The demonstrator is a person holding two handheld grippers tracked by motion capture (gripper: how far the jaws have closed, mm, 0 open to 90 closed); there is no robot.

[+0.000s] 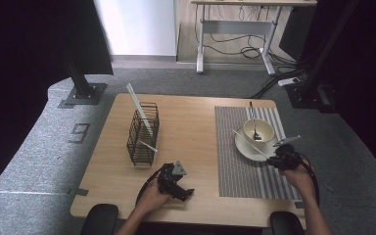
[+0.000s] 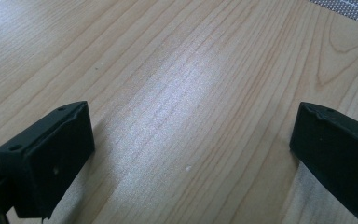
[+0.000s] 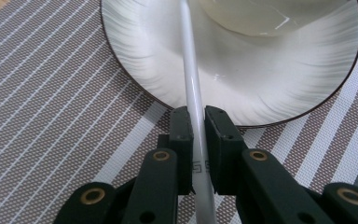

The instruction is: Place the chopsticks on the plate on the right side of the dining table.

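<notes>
Your right claw (image 3: 196, 122) is clamped shut on a white chopstick (image 3: 191, 79), its two pads pressing the stick from either side with no gap showing. The stick runs forward from the claw, out over the near rim of the white saucer (image 3: 154, 60) and on toward the cup (image 3: 265, 16) that stands on it. In the high view, the chopstick (image 1: 249, 143) slants up and to the left from your right claw (image 1: 276, 160), crossing the saucer (image 1: 245, 147) just in front of the cup (image 1: 258, 130), which has a spoon (image 1: 252, 120) standing in it. The saucer sits on the striped placemat (image 1: 240, 171) straight ahead of that claw. Your left claw (image 2: 191, 154) stands wide open and holds nothing; only bare desk (image 2: 177, 70) lies between its pads. The wire basket (image 1: 143, 133), with two more white sticks in it, stands ahead of it and to its left.
</notes>
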